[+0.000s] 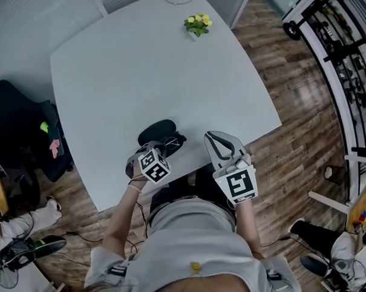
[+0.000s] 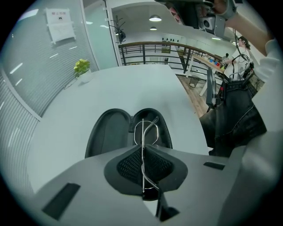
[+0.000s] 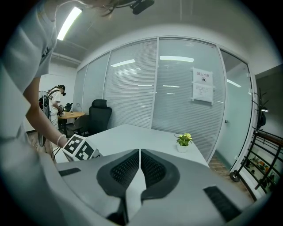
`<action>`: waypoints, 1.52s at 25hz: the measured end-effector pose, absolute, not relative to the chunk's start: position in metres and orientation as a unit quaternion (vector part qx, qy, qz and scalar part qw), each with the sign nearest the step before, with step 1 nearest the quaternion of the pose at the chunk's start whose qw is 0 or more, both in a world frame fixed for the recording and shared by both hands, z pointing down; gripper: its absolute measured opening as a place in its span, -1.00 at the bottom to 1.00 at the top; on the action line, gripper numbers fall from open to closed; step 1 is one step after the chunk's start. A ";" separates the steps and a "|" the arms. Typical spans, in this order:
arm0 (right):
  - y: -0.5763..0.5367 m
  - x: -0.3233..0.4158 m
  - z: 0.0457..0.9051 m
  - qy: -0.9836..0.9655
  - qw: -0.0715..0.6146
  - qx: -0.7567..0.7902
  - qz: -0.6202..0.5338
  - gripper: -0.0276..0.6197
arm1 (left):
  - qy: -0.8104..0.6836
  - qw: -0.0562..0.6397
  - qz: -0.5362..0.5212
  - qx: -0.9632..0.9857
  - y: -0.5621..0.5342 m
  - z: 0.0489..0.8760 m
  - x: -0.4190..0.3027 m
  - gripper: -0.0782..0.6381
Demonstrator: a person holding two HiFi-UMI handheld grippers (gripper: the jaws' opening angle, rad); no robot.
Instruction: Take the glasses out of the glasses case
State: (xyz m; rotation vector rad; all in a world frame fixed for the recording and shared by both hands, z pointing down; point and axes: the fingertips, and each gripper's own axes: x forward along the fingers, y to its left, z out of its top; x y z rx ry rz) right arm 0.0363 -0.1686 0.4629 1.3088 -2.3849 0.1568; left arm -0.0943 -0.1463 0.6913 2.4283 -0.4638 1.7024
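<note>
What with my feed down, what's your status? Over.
Left tool shut on glasses, at the open glasses case. Right tool shut, empty. Nothing in the way. Over.

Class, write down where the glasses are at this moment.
In the left gripper view, the glasses are pinched between the left gripper's jaws, over the right half of the open case, near the table's front edge.

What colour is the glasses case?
Black. The open glasses case shows best in the left gripper view.
</note>
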 end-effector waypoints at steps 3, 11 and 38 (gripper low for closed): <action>-0.168 0.038 0.463 -0.855 0.207 0.472 0.056 -0.85 | -0.153 0.077 0.567 0.806 -0.147 0.690 -0.094 -0.67; -0.168 0.035 0.463 -0.857 0.205 0.470 0.055 -0.85 | -0.155 0.070 0.568 0.805 -0.147 0.684 -0.096 -0.67; -0.163 0.034 0.461 -0.855 0.179 0.483 0.061 -0.86 | -0.169 0.051 0.523 0.834 -0.142 0.585 -0.097 -0.68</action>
